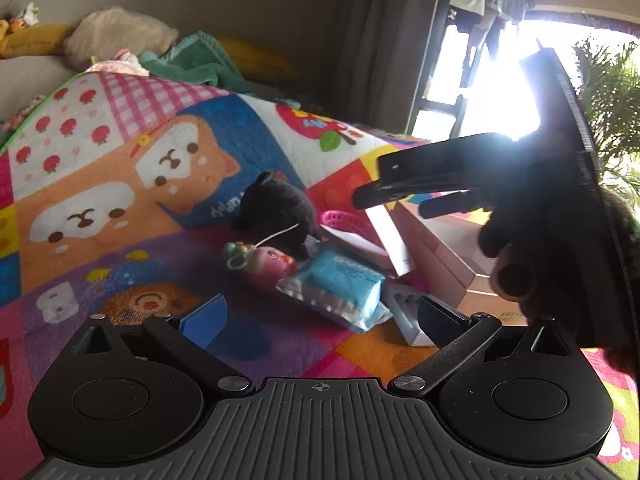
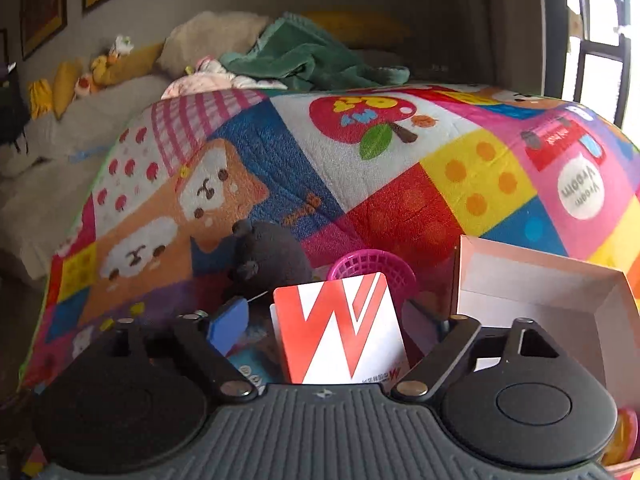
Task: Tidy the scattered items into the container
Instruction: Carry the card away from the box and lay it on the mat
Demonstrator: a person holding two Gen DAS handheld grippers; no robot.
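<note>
My left gripper (image 1: 320, 320) is open and empty, low over the colourful mat. Ahead of it lie a blue wrapped packet (image 1: 340, 280), a pink toy with a cord (image 1: 264, 264), a black plush (image 1: 276, 208), a pink mesh basket (image 1: 344, 220) and a white tray-like item (image 1: 404, 312). The pale cardboard box (image 1: 448, 256) stands to the right. My right gripper (image 2: 326, 320) is open, with a red and white card (image 2: 340, 328) standing between its fingers; I cannot tell whether it touches them. The right gripper also shows in the left wrist view (image 1: 400, 196), above the box. The box (image 2: 560, 300) lies right of it.
The items lie on a patchwork play mat (image 2: 400, 208). Behind it are a sofa with cushions (image 2: 216, 36), a green blanket (image 2: 304, 56) and small toys. A bright window (image 1: 500, 92) and a plant (image 1: 612, 92) are at the right.
</note>
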